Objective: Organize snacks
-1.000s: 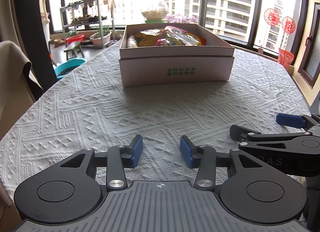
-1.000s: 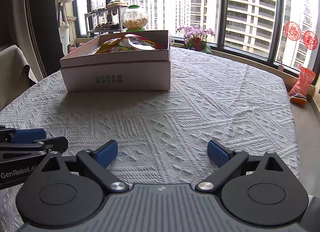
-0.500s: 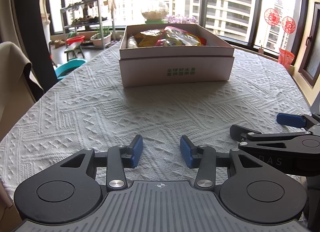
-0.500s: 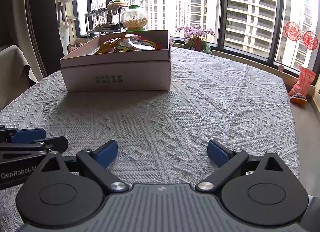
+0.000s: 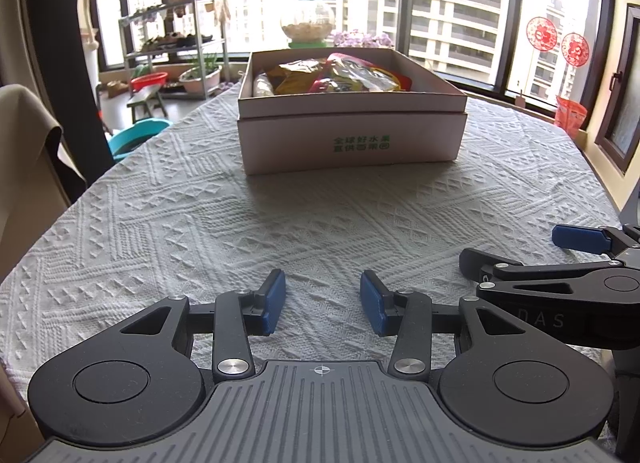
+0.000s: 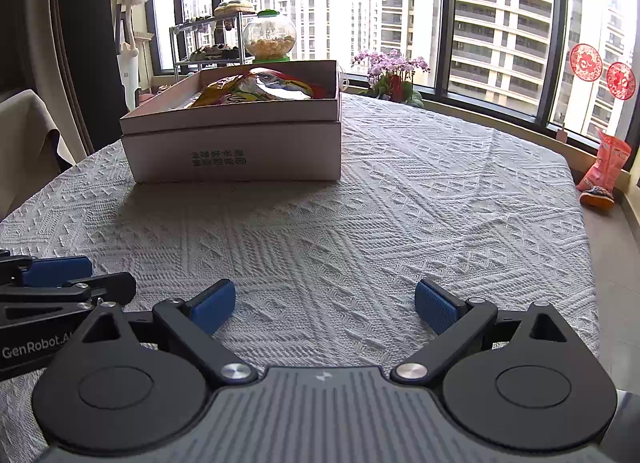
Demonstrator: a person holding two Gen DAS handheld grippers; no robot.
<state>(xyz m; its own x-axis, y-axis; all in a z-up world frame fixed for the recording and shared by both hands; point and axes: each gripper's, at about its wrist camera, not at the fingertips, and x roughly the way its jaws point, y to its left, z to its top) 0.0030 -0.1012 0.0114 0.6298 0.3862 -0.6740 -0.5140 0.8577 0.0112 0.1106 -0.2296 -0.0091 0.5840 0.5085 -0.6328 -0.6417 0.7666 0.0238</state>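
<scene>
Left gripper (image 5: 323,300) with jaws partly apart and right gripper (image 6: 325,306) with jaws wide, both empty, low over a white textured tablecloth (image 5: 200,223). The snack packets (image 5: 336,77) lie in an open white box (image 5: 352,139) well ahead of both, untouched. Only the right wrist view shows the potted orchids' leaves (image 6: 394,75) and an orange bag (image 6: 608,167) on the floor.

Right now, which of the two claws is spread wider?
The right claw: its blue pads stand far apart over the tablecloth, while the left claw shows a narrower gap. Both are empty.
</scene>
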